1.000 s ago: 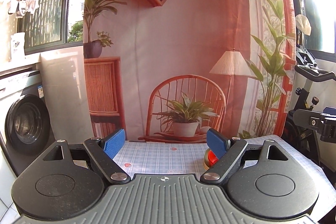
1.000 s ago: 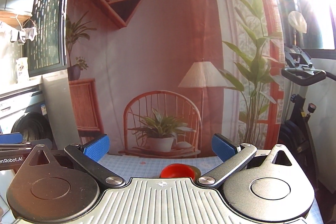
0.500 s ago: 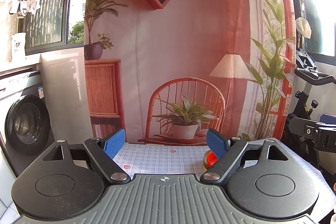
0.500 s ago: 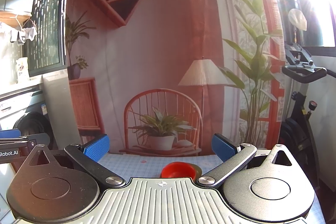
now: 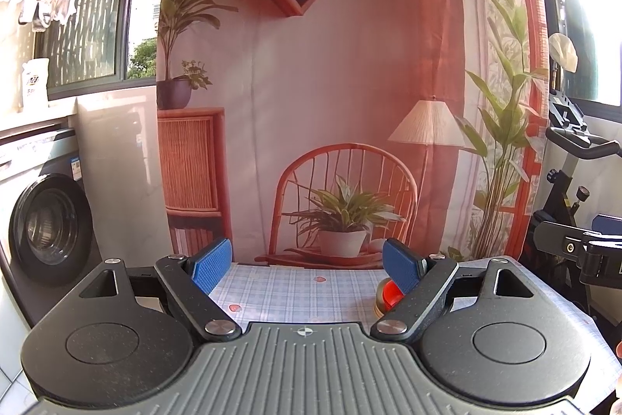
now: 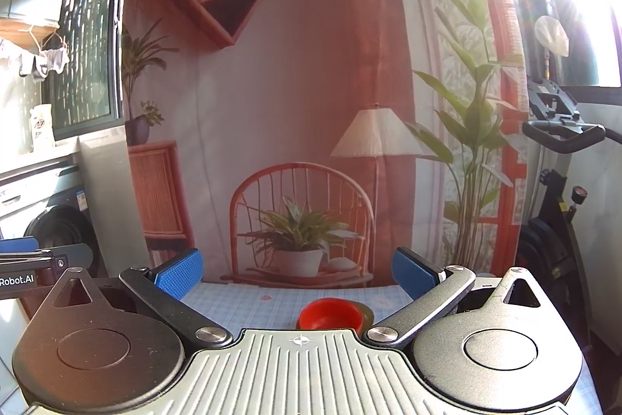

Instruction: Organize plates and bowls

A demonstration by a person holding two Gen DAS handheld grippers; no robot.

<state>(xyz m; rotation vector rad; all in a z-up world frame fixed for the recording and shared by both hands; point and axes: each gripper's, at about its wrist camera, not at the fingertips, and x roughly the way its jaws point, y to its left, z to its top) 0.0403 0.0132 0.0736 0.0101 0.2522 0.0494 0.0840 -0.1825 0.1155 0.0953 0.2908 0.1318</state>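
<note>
Red bowl (image 6: 329, 314) on olive-gold plate (image 6: 367, 314). Surface (image 5: 295, 294) covered in pale blue-and-white checked cloth with small red strawberry motifs. Left hand-held gripper (image 5: 307, 269): blue textured pads (image 5: 212, 265), black arms, grey ribbed body. Right hand-held gripper (image 6: 297, 275): same blue pads, black arms, lighter grey ribbed body. Backdrop (image 5: 350, 65): terracotta and pink print with green plants, cream lamp. Washing machine (image 5: 42, 220): white with black door.

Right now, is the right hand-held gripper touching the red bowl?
Apart. In the right wrist view the right hand-held gripper stands wide open, and the red bowl sits on the checked tablecloth between its blue pads, clear of both.
</note>
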